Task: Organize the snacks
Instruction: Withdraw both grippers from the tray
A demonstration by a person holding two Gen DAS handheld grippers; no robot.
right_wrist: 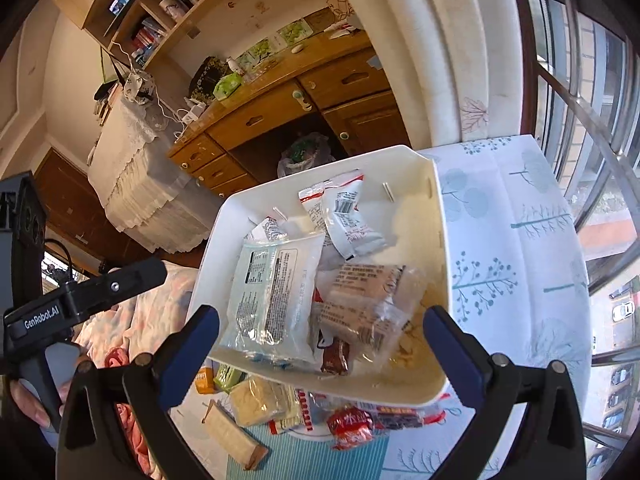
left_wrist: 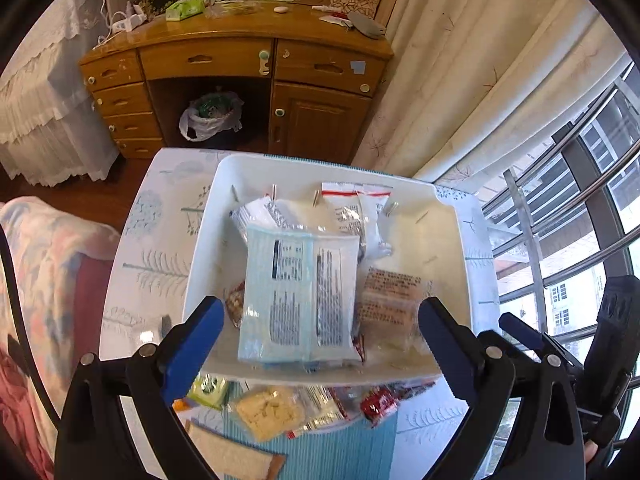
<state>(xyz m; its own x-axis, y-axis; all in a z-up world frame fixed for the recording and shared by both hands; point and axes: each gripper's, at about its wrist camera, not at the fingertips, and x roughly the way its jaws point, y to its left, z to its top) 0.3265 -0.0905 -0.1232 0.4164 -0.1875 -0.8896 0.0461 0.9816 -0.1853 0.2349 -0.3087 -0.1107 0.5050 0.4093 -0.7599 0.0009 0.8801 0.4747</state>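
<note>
Loose snacks (left_wrist: 272, 410) wait nearest me on the table because I hold both the left gripper (left_wrist: 320, 344) and right gripper (right_wrist: 320, 350) spread empty above the part-filled white bin (left_wrist: 452, 248).

One white bin (left_wrist: 448, 216), two claws (left_wrist: 320, 316)

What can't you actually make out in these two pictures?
- Snacks under the big pale-blue packet, both views: covered by it.
- Packet print, both views: too small to read.
- Loose snacks on the table: partly hidden by the white bin's near rim.
</note>
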